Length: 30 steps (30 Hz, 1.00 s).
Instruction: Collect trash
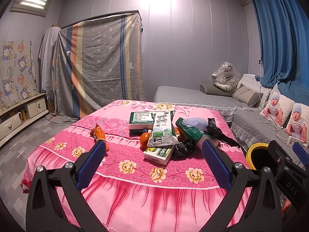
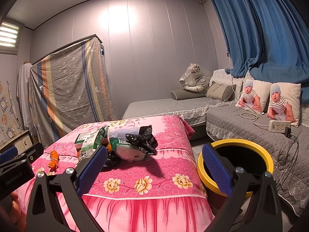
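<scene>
Left wrist view: low, near the front edge of the pink floral-cloth table (image 1: pixel 135 174), facing the trash pile at 12 o'clock; yellow-rimmed round bin (image 1: pixel 255 154) at 3 o'clock. Right wrist view: further right, bin (image 2: pixel 235 164) near at 1 o'clock. Both share table (image 2: pixel 154 176), bin, grey quilted sofa (image 2: pixel 241 123).

**Trash pile on worktop, bin at its right**

Trash heap (image 1: pixel 164 135) sits mid-worktop on the pink floral cloth: green-white tissue pack (image 1: pixel 143 122) at the back, milk-style pouch (image 1: pixel 163 133) tilted across it, small green-yellow carton (image 1: pixel 158 154) at the front edge of the pile, crumpled black bags (image 1: pixel 214 130) on the right side. Orange wrapper (image 1: pixel 98 133) lies alone, left of the pile. Yellow-rimmed bin (image 2: pixel 251 145), black inside, stands upright just beside the worktop's right edge.
</scene>
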{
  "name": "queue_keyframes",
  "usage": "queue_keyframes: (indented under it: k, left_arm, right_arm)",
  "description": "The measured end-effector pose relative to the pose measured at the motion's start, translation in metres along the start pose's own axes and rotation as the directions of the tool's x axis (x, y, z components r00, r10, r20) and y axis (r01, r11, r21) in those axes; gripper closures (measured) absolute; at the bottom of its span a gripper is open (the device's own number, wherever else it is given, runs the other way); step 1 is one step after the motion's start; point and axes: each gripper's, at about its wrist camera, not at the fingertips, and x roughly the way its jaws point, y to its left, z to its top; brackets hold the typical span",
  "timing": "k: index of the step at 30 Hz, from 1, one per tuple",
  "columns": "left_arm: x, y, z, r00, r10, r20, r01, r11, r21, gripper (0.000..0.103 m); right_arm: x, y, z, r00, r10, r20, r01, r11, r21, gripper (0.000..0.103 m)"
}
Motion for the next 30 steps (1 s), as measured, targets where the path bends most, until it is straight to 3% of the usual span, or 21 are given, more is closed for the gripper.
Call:
queue_keyframes:
  k: [17, 23, 26, 30]
  left_arm:
    - [0.003, 0.0, 0.001, 1.0, -0.011, -0.025, 0.011, 1.0, -0.001, 0.008]
    - [0.005, 0.006, 0.001, 0.994, -0.091, -0.063, 0.089, 0.996, -0.023, 0.008]
    - [0.01, 0.011, -0.001, 0.984, -0.163, -0.078, 0.159, 0.986, -0.05, 0.008]
    - [0.022, 0.027, -0.003, 0.971, -0.22, -0.095, 0.209, 0.971, -0.117, 0.008]
  right_arm:
    - [0.002, -0.002, -0.001, 1.0, -0.005, -0.002, 0.005, 1.0, 0.004, 0.008]
    - [0.013, -0.008, 0.005, 1.0, -0.028, 0.014, 0.028, 1.0, 0.004, 0.008]
    - [0.029, -0.012, 0.015, 1.0, -0.02, 0.021, 0.02, 0.999, -0.047, 0.008]
    - [0.072, -0.005, 0.035, 0.994, 0.061, -0.095, -0.073, 0.988, -0.139, 0.008]
